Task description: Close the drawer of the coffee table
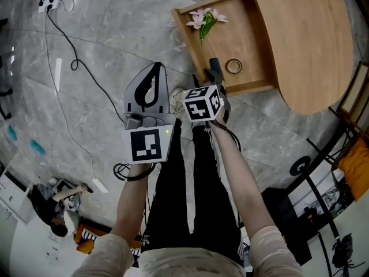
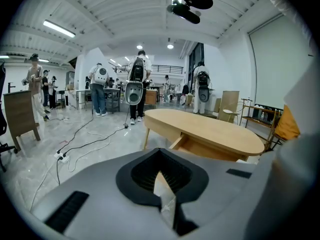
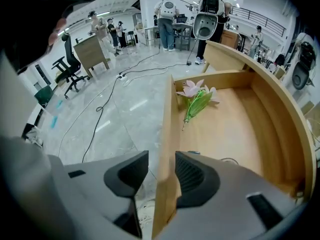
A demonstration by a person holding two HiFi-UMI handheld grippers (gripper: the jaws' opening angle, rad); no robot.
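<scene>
The wooden coffee table stands at the upper right with its drawer pulled out toward the left. In the drawer lie a pink flower and a tape ring. My right gripper points steeply down over the near end of the drawer's front panel. In the right gripper view the gripper straddles the panel: one finger is outside, one inside, and a gap shows at the outer pad. My left gripper hovers beside it, shut and empty, facing the table.
Black cables and a power strip lie on the marble floor to the left. A chair and dark gear stand right of the table. Several people and desks fill the far room.
</scene>
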